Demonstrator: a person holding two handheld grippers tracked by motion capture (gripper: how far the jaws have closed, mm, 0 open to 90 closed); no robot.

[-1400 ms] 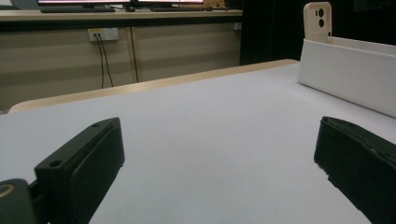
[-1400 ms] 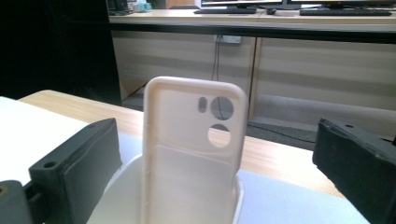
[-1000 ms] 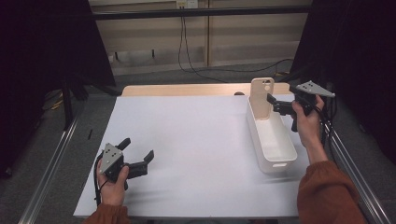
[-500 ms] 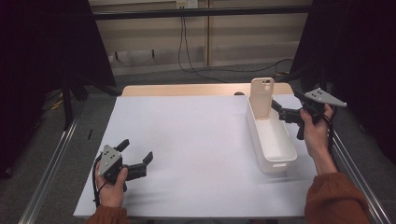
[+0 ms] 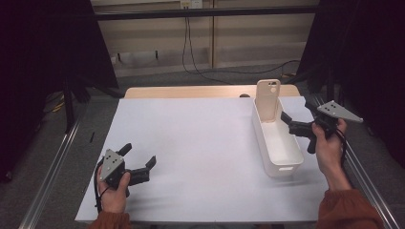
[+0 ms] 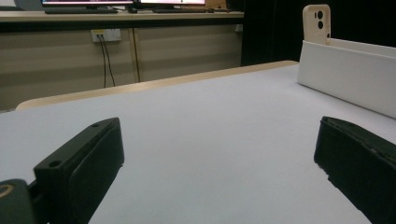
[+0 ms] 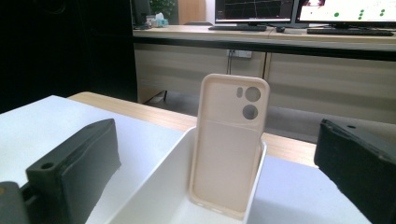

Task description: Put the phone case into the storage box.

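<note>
phone case [image 5: 267, 99] upright in white bin [image 5: 278, 148], right tongs [image 5: 288, 124] beside

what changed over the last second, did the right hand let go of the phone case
The right tongs backed off toward the table's right edge and lower along the white bin, open and empty, apart from the beige phone case. The case stayed upright against the bin's far end. The left tongs stayed open, low at the near left of the mat.

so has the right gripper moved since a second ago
Yes. The right gripper has pulled back from the phone case, away to the right and toward the person, beside the white bin. Its jaws stand open, holding nothing.
</note>
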